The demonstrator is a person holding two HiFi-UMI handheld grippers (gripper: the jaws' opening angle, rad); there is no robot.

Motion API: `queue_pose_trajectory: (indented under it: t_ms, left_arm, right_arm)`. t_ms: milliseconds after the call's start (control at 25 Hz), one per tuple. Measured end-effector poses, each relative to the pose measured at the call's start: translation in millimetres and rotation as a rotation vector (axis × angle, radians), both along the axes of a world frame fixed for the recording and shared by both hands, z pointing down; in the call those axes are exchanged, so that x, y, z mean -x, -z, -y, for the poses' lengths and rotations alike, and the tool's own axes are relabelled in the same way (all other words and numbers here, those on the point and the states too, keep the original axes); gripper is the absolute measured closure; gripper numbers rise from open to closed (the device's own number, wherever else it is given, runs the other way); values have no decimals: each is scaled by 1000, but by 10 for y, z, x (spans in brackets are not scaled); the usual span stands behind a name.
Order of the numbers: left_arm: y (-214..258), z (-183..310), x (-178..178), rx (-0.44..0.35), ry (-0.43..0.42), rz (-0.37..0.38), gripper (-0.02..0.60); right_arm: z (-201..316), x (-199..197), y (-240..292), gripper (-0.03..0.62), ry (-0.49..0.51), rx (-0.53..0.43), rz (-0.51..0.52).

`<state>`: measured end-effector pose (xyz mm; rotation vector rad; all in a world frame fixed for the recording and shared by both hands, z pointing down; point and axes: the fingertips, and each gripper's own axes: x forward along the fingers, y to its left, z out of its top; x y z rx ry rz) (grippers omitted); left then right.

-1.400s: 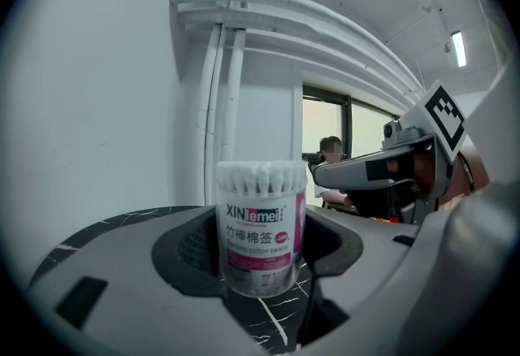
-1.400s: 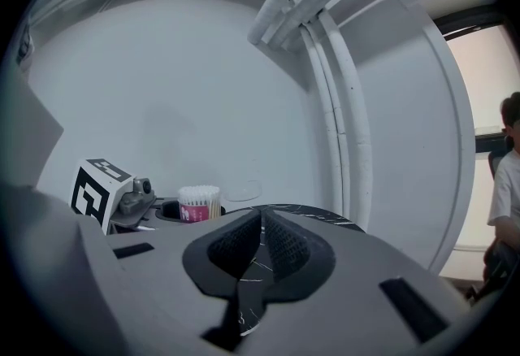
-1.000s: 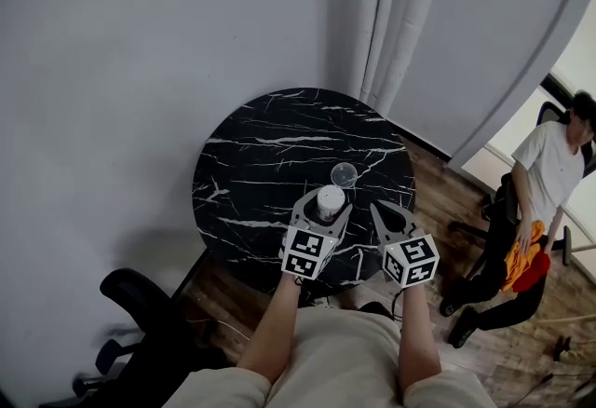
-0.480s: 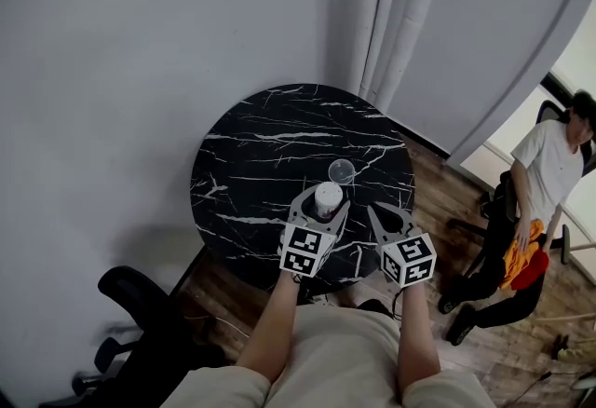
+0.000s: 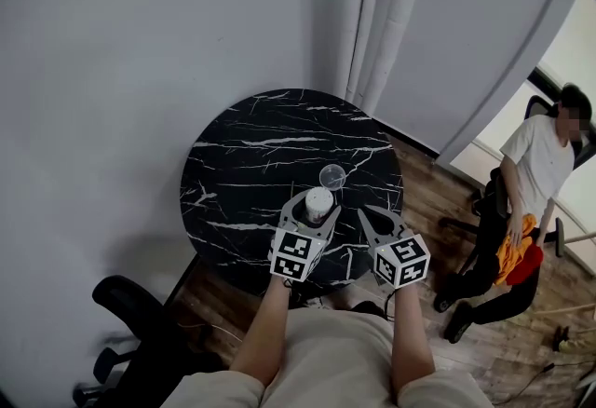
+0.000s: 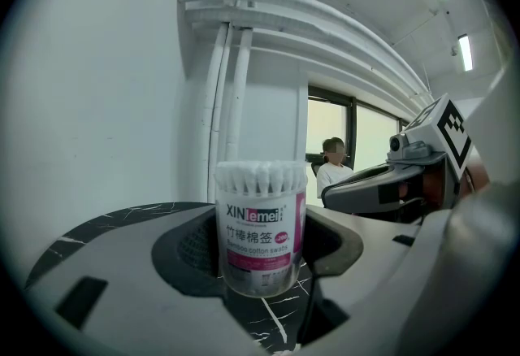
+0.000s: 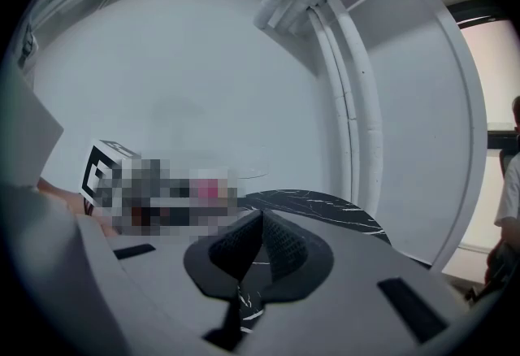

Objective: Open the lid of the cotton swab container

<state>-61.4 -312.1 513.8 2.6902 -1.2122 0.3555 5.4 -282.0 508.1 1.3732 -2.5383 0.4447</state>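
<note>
1. The left tongs (image 6: pixel 258 257) are clamped on the cotton swab container (image 6: pixel 260 224), with one pad against each side. The container stands upright between them, and white swab tips show at its top.
2. In the head view the container is over the near part of the round black marble surface (image 5: pixel 251 145), close to the near edge. Whether its base rests on the surface cannot be told.
3. A clear round cap (image 5: pixel 332 177) lies on the surface just beyond the container, toward the right edge.
4. The right tongs (image 7: pixel 260 220) are closed with nothing between the pads. They are held just right of the left tongs, over the near edge.
5. A seated person (image 5: pixel 540 173) is well off the right edge, and a black office chair (image 5: pixel 140 313) stands off the near-left edge.
</note>
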Motion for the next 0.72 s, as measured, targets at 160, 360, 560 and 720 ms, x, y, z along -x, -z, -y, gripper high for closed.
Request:
queue_pose_trajectory:
  t_ms: [160,360,560,720]
  left_arm:
    - [2,-10,-23,2,-4,2,318]
    - [10,-37,-78,0,-15,7,318]
    - [2,-90,-127,-6,-30,37,318]
    - [-7,-95,-145,2,-33,20,318]
  right_arm:
    - [-8,-18,11,560,1,-3,-3]
    - [-20,-58,32,560,1,-4,3]
    - [-55,-66,28,560,10,-1,19]
    - [-73,-42,-1,560,18,5,11]
